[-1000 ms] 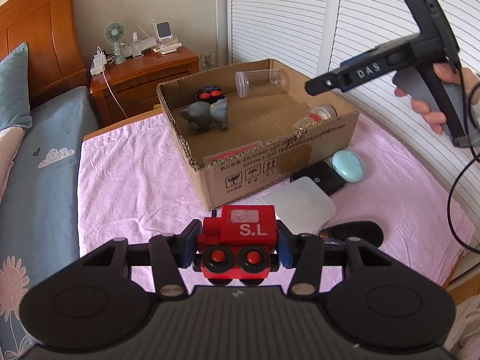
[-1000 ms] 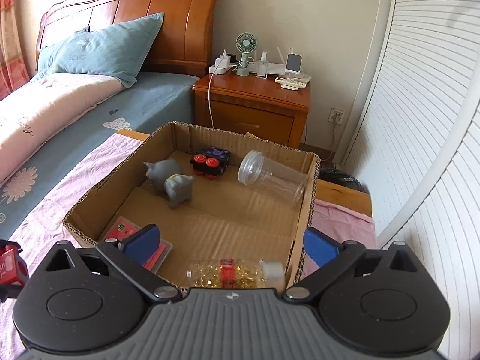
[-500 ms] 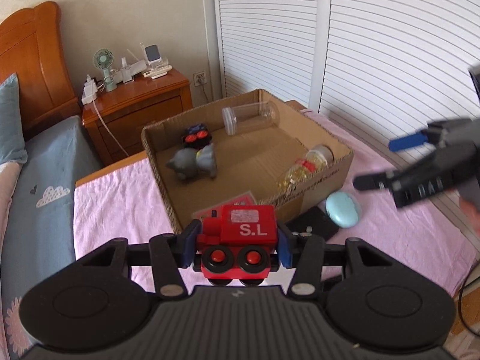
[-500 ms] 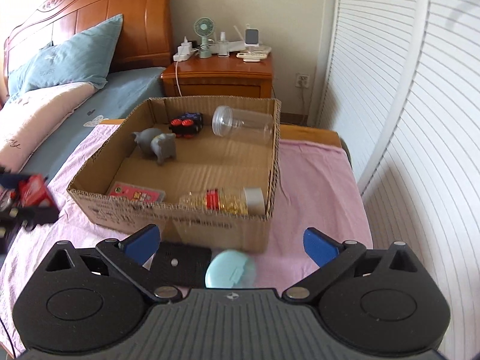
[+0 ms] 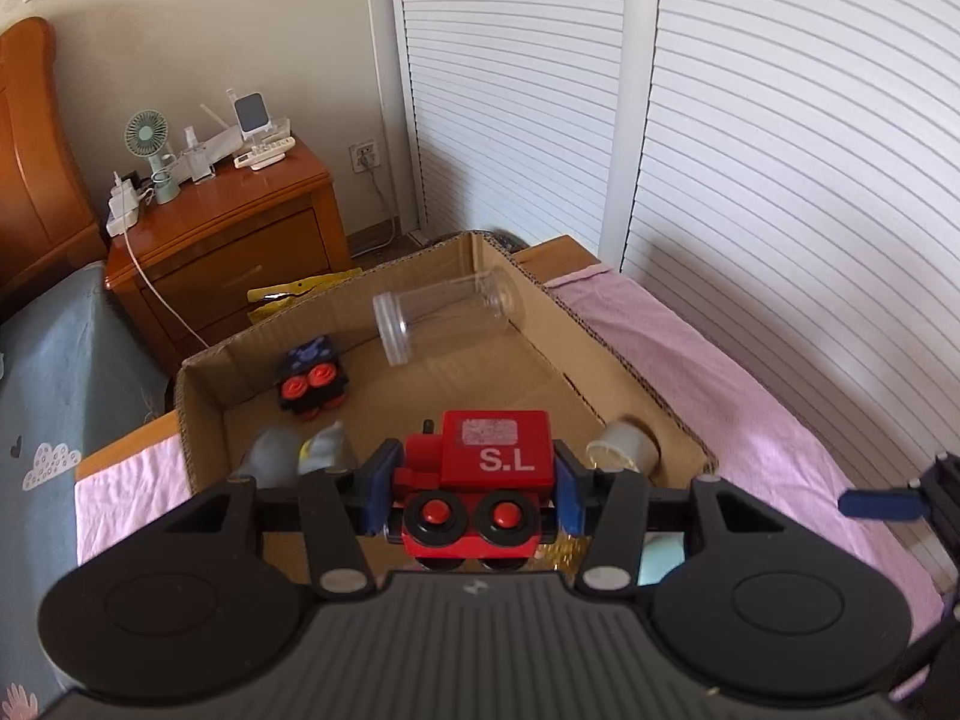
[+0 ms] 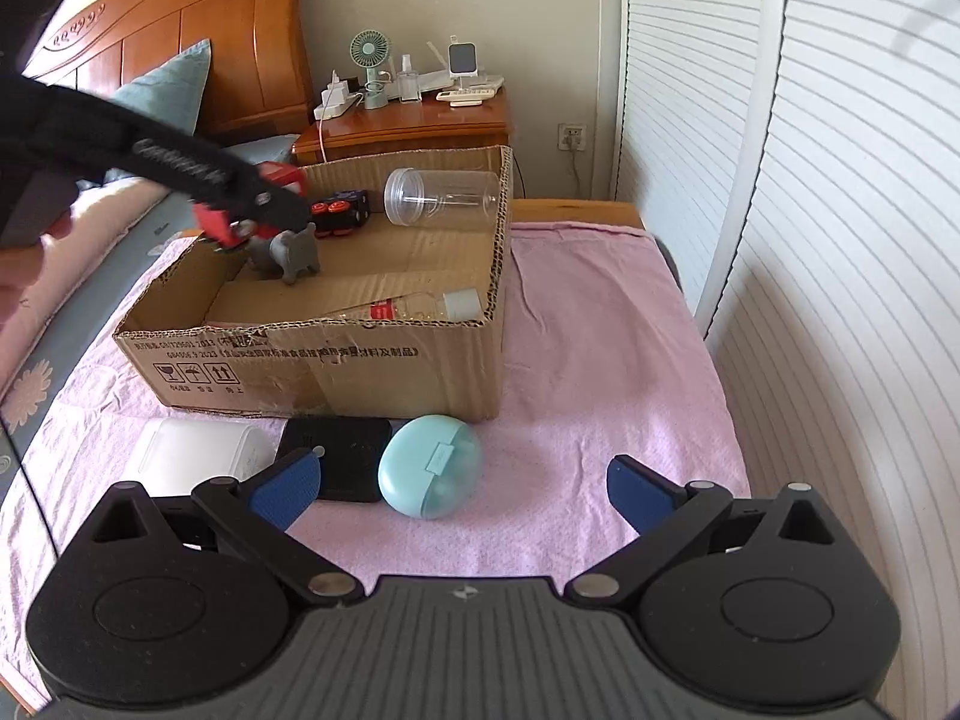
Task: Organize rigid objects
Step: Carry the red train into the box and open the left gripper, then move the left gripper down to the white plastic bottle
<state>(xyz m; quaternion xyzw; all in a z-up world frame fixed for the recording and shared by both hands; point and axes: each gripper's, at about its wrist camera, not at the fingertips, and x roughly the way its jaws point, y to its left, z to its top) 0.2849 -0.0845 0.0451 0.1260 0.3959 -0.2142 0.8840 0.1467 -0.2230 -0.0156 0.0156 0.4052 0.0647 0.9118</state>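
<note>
My left gripper (image 5: pixel 474 489) is shut on a red toy train (image 5: pixel 480 489) marked S.L and holds it above the open cardboard box (image 5: pixel 636 378); the right wrist view shows it over the box's left part (image 6: pixel 240 216). The box (image 6: pixel 336 369) holds a clear jar (image 6: pixel 441 198), a dark toy car (image 6: pixel 339 213), a grey animal figure (image 6: pixel 291 252) and a bottle (image 6: pixel 432 309). My right gripper (image 6: pixel 462 489) is open and empty, low over the pink cloth, just in front of a light blue oval case (image 6: pixel 429 465).
A black flat item (image 6: pixel 339 456) and a white box (image 6: pixel 192 456) lie in front of the cardboard box. A wooden nightstand (image 6: pixel 408 126) with a fan and chargers stands behind. Louvred doors (image 6: pixel 810 210) run along the right. The bed lies left.
My left gripper has carried the red train forward and up over the box. My right gripper has pulled back out of the box and dropped low near the blue case.
</note>
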